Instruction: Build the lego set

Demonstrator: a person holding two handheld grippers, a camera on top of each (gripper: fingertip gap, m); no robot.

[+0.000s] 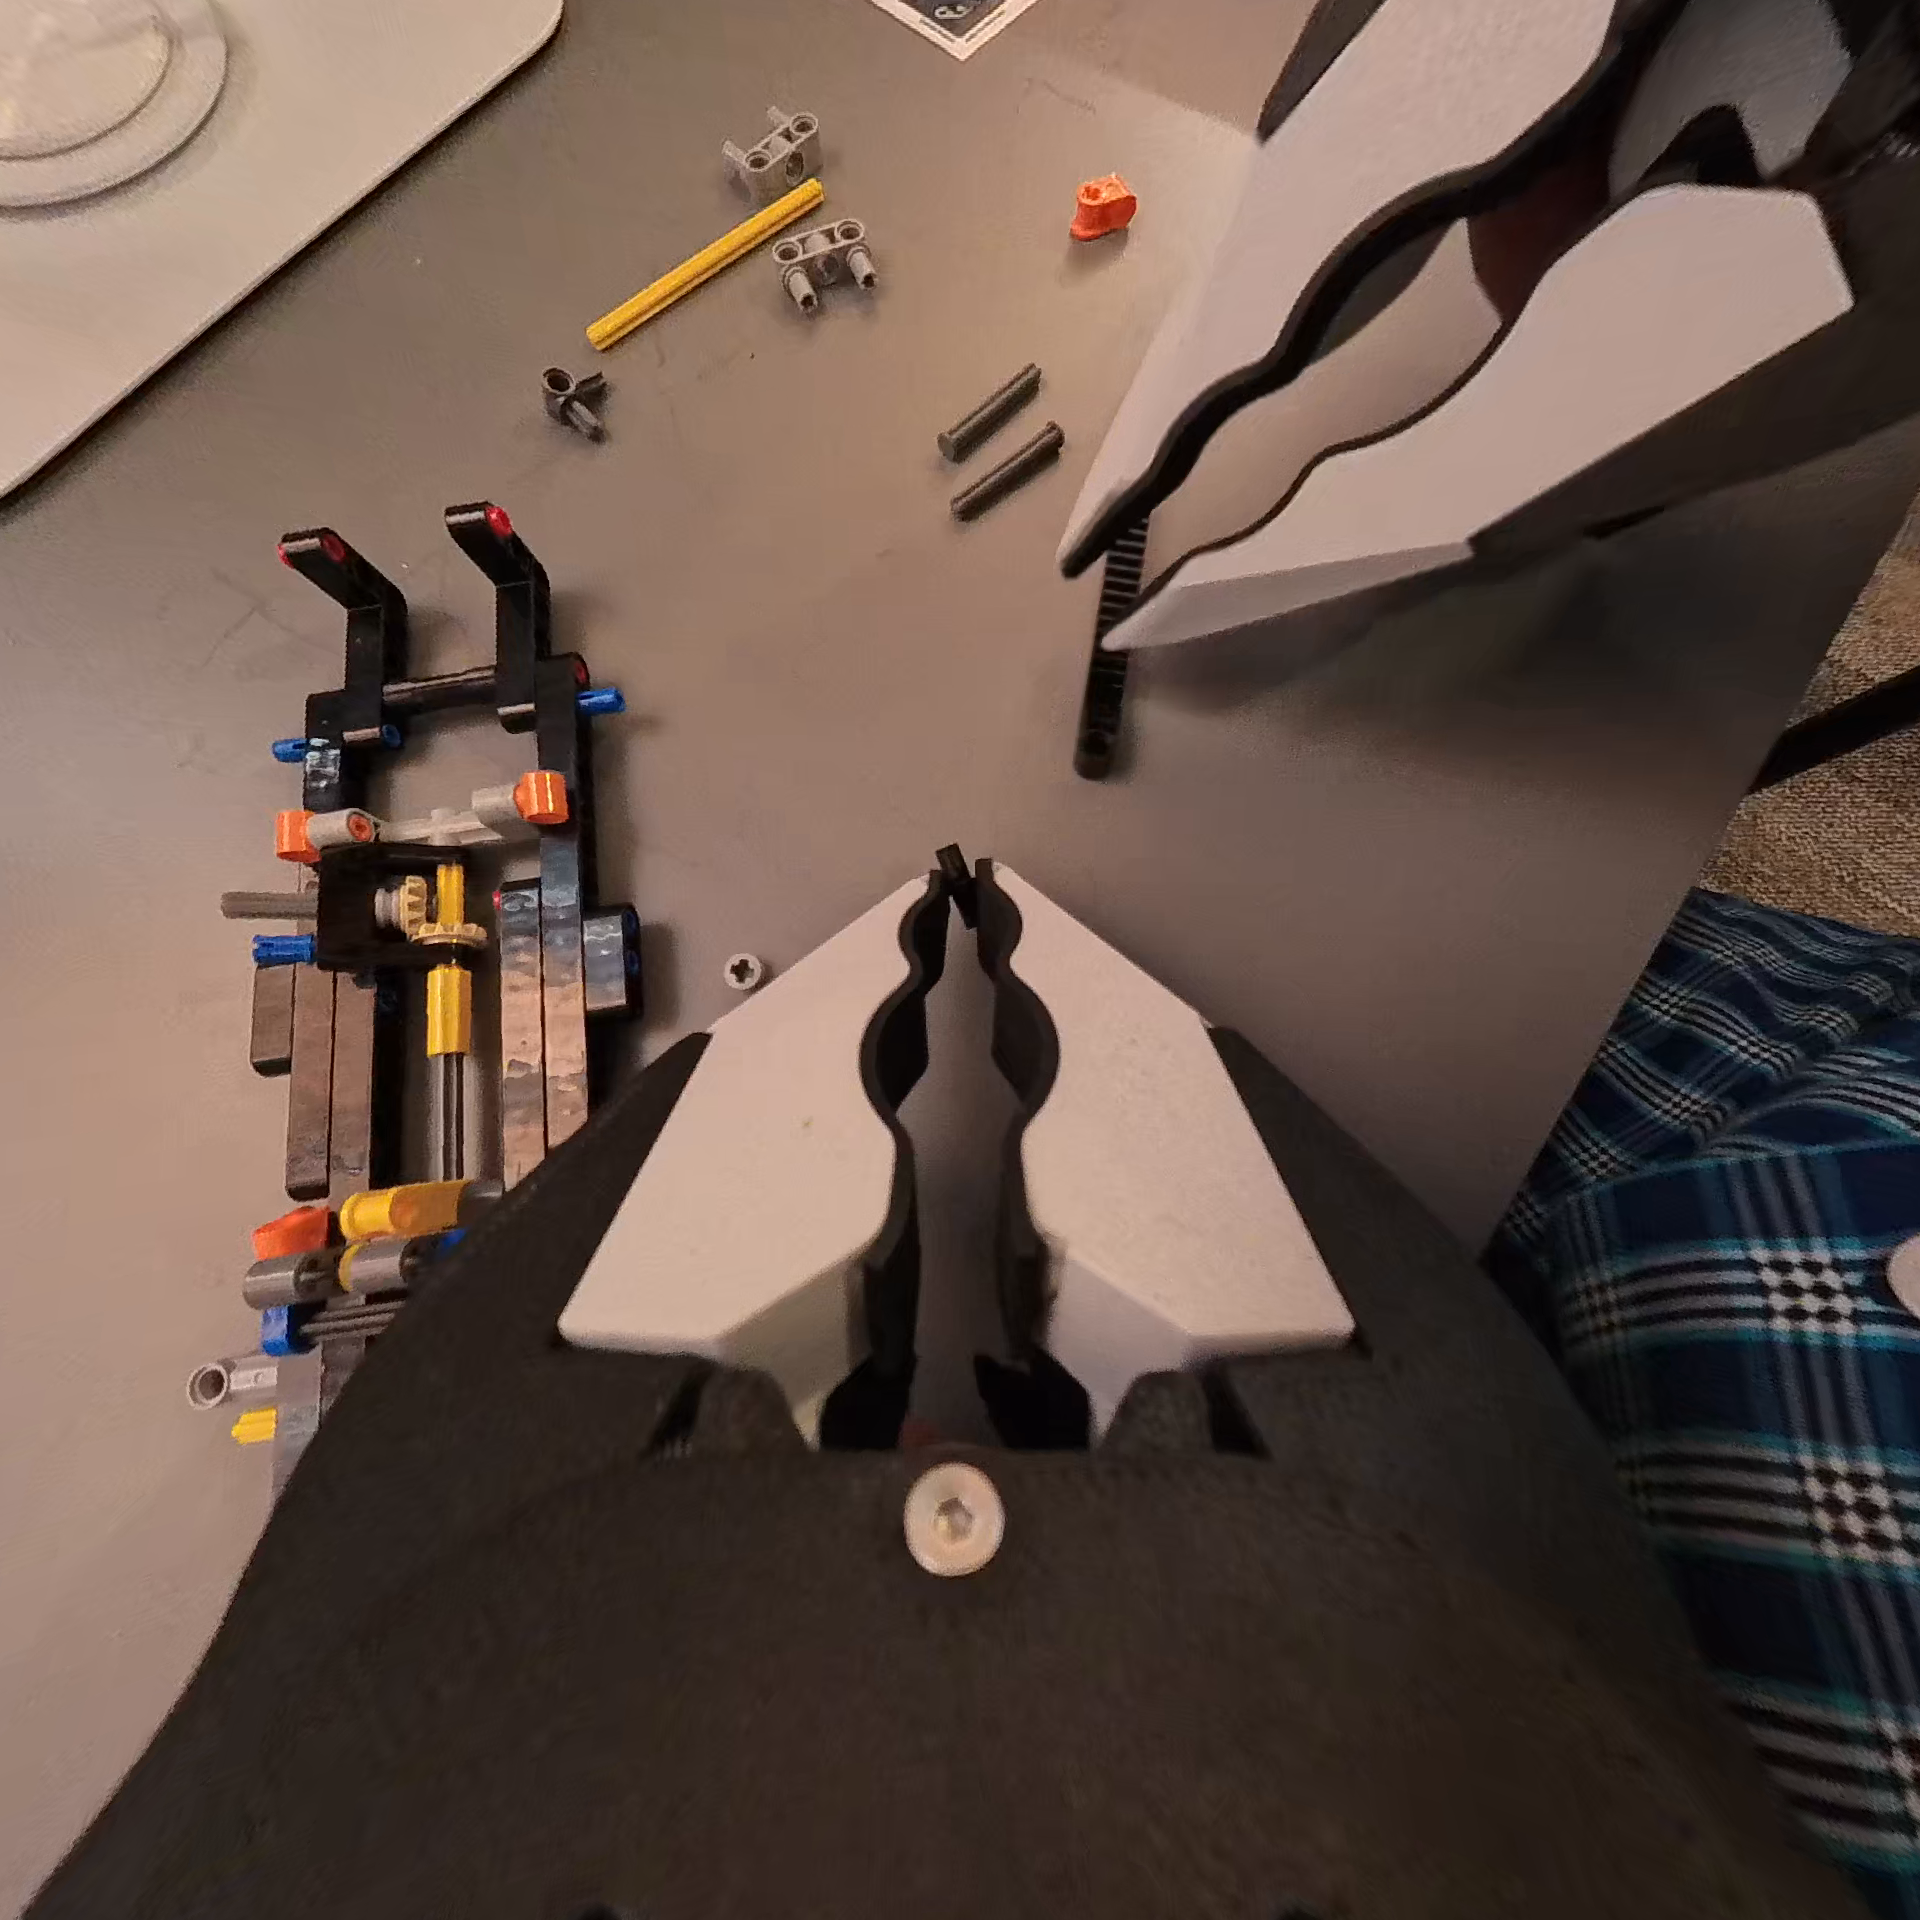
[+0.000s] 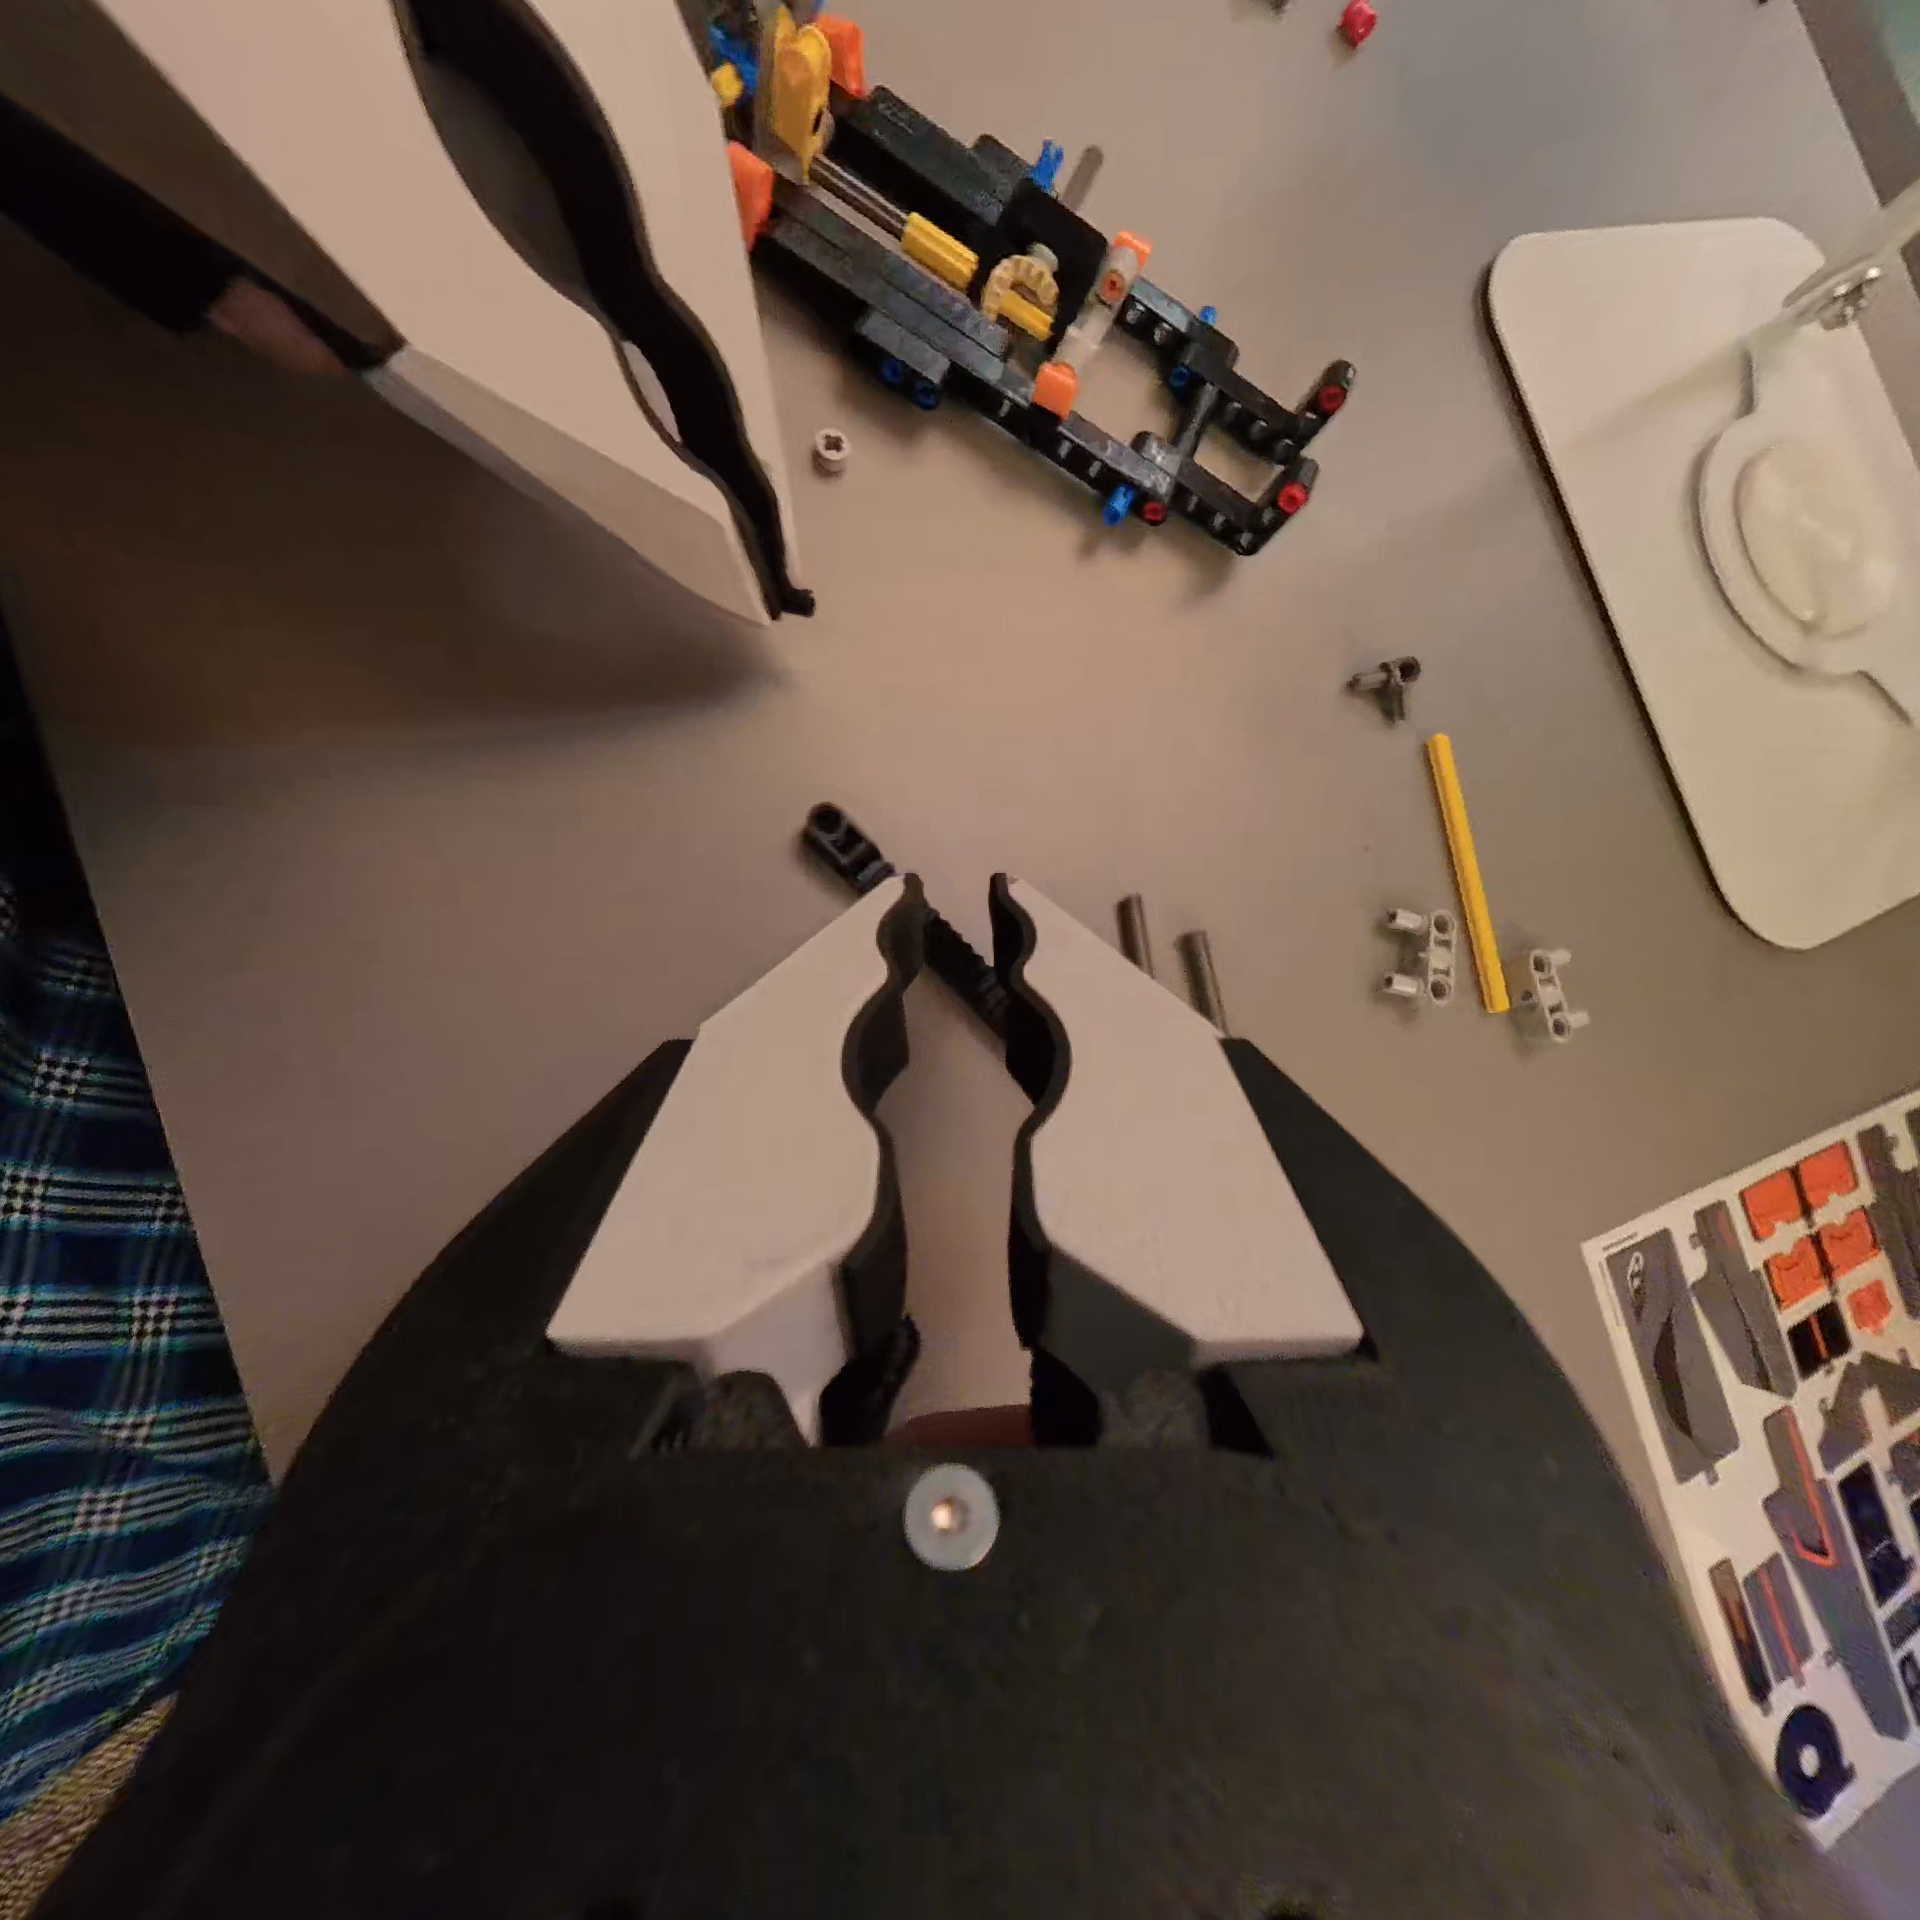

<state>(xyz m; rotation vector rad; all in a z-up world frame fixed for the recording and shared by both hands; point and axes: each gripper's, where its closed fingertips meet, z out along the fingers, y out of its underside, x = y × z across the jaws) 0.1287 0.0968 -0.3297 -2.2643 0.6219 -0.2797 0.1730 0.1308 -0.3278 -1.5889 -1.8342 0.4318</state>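
The part-built black lego chassis (image 1: 436, 935) lies at the left, with yellow, orange and blue parts; it also shows in the right wrist view (image 2: 1039, 312). My left gripper (image 1: 961, 883) is shut on a small black pin (image 1: 951, 862) and holds it above the table; it also shows in the right wrist view (image 2: 790, 603). My right gripper (image 2: 951, 894) is closed around a black toothed rack (image 2: 836, 836), which sticks out past its tips. In the left wrist view the right gripper (image 1: 1091, 603) is at the upper right with the rack (image 1: 1101, 707) hanging below it.
Loose parts lie on the grey table: a yellow axle (image 1: 707, 265), two grey connectors (image 1: 826, 265), an orange piece (image 1: 1103, 206), two dark grey axles (image 1: 987, 410), a small grey bush (image 1: 744, 971). A white mat (image 2: 1621, 416), a sticker sheet (image 2: 1766, 1403) and plaid cloth (image 1: 1766, 1299) border the area. The gap from one gripper's tips to the other's is roughly 6 centimetres. The small grey bush (image 1: 744, 971) sits 4 centimetres or so from the ends of my left fingers. It turns up in the right wrist view (image 2: 832, 446) as well.
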